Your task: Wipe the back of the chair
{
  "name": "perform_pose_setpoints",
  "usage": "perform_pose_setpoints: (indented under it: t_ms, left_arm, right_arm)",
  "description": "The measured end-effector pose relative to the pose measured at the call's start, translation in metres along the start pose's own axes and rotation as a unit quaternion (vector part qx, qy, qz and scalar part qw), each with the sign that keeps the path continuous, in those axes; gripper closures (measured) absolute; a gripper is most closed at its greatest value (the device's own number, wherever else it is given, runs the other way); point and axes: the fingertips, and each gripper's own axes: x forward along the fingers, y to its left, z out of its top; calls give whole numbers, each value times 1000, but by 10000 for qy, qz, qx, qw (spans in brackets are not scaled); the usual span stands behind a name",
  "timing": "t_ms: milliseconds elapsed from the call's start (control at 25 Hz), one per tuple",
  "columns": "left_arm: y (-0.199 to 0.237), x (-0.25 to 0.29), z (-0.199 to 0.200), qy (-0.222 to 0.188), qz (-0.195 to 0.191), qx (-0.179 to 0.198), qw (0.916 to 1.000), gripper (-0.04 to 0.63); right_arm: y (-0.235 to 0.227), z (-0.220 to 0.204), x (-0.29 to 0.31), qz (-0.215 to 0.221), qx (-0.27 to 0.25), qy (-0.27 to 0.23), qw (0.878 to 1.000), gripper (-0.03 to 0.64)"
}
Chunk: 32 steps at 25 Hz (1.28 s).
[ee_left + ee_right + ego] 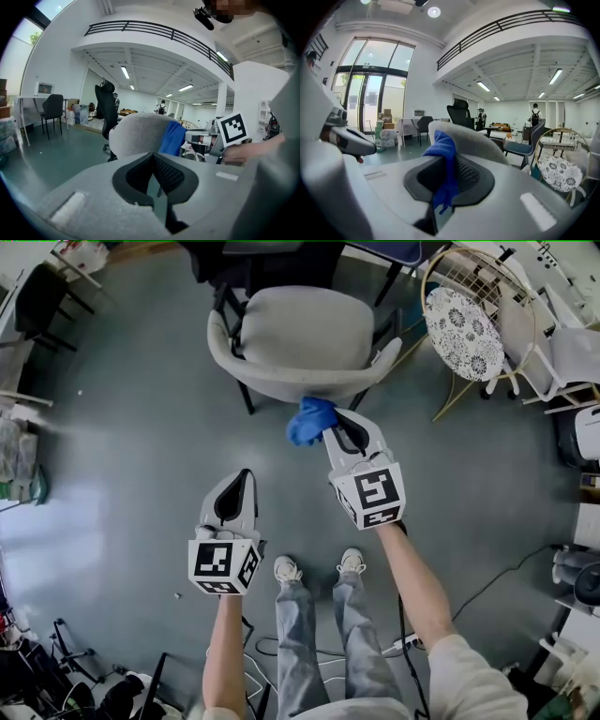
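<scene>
1. The right gripper (335, 425) has its jaws pressed together on a blue cloth (309, 420), which bunches out ahead of its tips.
2. The chair (302, 329) stands just ahead of that gripper, with the curved chair back (281, 387) on the near side. The cloth sits at the rim and seems to touch it, though the head view is too steep to be sure.
3. The left gripper (238, 487) hangs lower and to the left of the right one, well short of the chair, with its jaws closed on nothing.
4. Step in hand, as I judge it: the wipe itself, at or near first contact.
5. The next move calls for pressing the cloth flat and sweeping sideways along the curve, keeping the pinch firm.
</scene>
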Motion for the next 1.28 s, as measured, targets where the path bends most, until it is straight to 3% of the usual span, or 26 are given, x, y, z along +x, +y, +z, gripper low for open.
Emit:
perform_pose_setpoints:
  t_ms: [240,520,1280]
  left_arm:
    - [-5,-3,6,-44,23,27,10000,591]
    - [-1,-5,5,-54,98,-13,9999,591]
    - [16,14,-14,195,159,-81,9996,589]
  right_arm:
    - [-6,42,-4,48,-160,-330,9993,580]
    - [-13,33,15,22,-200,-223,9996,580]
    - [-21,-126,83,109,216,1225,9922,580]
